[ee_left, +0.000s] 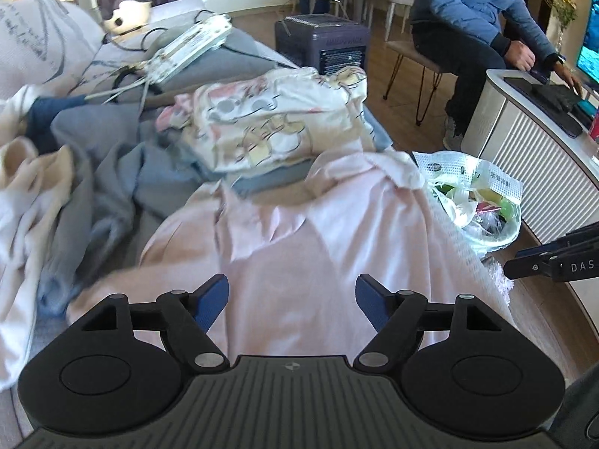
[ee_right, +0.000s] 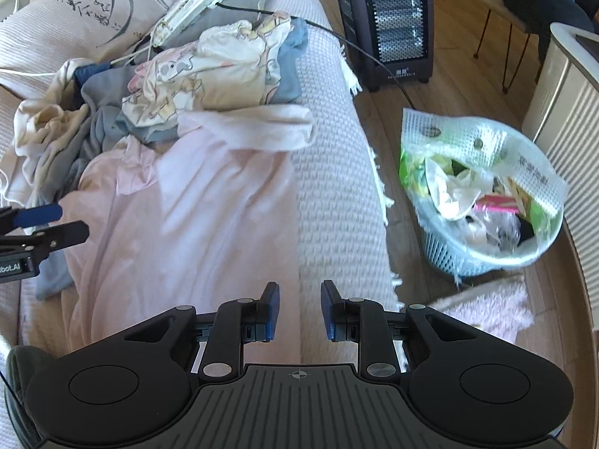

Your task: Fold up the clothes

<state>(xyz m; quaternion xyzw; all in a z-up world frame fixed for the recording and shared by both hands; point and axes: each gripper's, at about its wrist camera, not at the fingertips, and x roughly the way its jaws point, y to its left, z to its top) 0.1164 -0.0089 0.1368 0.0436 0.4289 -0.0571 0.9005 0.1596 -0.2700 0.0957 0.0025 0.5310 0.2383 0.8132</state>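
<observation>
A pale pink garment (ee_left: 299, 247) lies spread and wrinkled on the sofa; it also shows in the right wrist view (ee_right: 179, 202). My left gripper (ee_left: 292, 299) is open and empty just above its near part. My right gripper (ee_right: 297, 308) is open and empty over the garment's right edge and the white sofa cover (ee_right: 329, 172). The left gripper also shows at the left edge of the right wrist view (ee_right: 56, 220), open. Behind the pink garment lies a pile with a cartoon-print cloth (ee_left: 269, 127), grey clothes (ee_left: 112, 172) and a cream cloth (ee_left: 30, 187).
A trash basket with a plastic bag (ee_right: 483, 202) stands on the floor right of the sofa. A dark heater (ee_right: 389, 26) stands behind it. A white cabinet (ee_left: 539, 172) and a seated person (ee_left: 475, 18) are at the right. A cable and a white rack (ee_left: 187, 48) lie on the sofa.
</observation>
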